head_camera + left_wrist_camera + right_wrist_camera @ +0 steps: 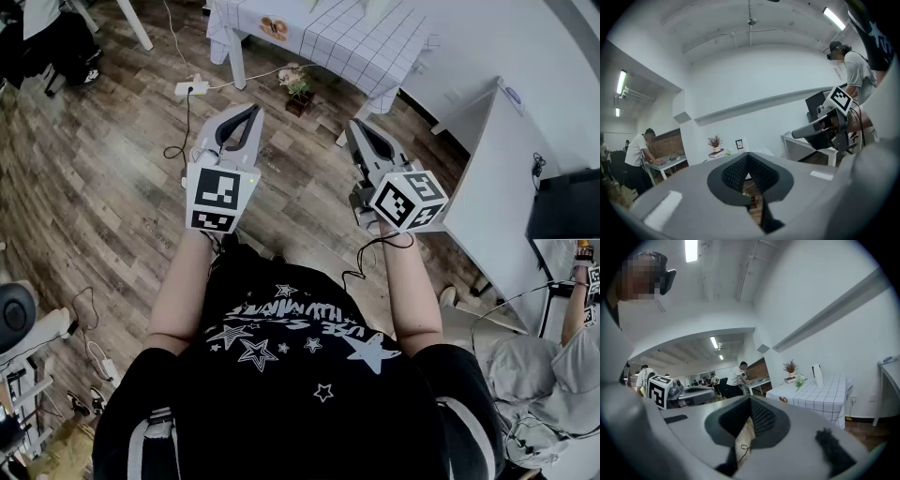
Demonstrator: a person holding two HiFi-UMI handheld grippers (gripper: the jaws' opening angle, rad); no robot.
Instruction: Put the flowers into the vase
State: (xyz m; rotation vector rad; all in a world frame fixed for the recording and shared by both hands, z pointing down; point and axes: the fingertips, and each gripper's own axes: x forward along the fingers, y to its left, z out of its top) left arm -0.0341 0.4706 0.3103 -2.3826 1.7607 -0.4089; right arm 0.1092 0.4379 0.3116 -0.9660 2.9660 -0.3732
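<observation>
I hold both grippers level in front of me above the wooden floor, some way short of the table. My left gripper (252, 112) (749, 157) is shut with nothing in it. My right gripper (359, 126) (751, 402) is also shut and empty. Ahead stands a table with a white checked cloth (323, 37) (820, 393). On it lie white flowers (800, 380), beside a reddish dried bunch in a small white pot (790, 367) (715, 141) on books. I cannot make out a vase for certain.
A small potted plant (296, 85) sits on the floor by the table leg, near a power strip (190, 88) with a trailing cable. A white desk (502, 178) stands to my right. A person bends over a far table (739, 376); another sits at right (553, 375).
</observation>
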